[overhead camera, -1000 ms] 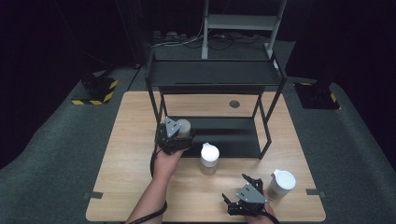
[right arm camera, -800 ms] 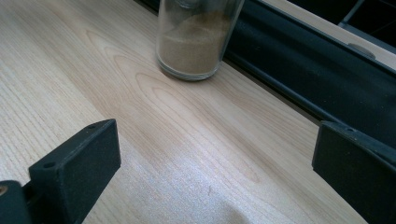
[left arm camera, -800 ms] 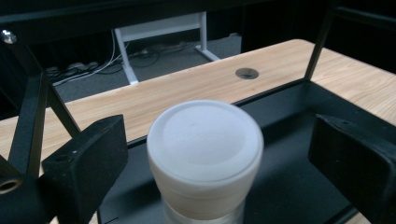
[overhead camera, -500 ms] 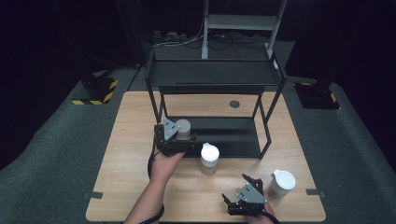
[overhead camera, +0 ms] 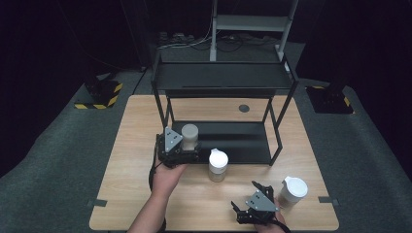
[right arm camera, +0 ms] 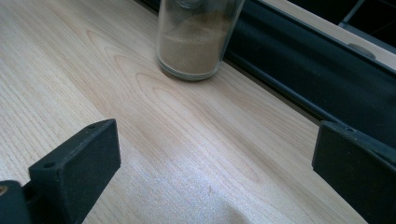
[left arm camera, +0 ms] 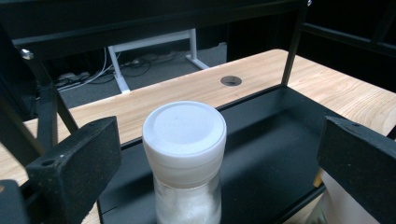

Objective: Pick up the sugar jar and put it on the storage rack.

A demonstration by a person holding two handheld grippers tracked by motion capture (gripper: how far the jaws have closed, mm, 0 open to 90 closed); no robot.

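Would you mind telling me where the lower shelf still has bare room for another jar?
The lower shelf is bare from the white-capped jar at its left front corner across to the right posts. The left corner is crowded: the left hand-held gripper straddles that jar, jaws open, with a second jar beside it on the table.

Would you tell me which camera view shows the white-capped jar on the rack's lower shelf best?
The left gripper view: the jar stands close up between the open jaws, untouched, its white cap and pale contents plain. The high view shows it small, on the shelf's left end, beside the left gripper. The right gripper view looks at another jar.
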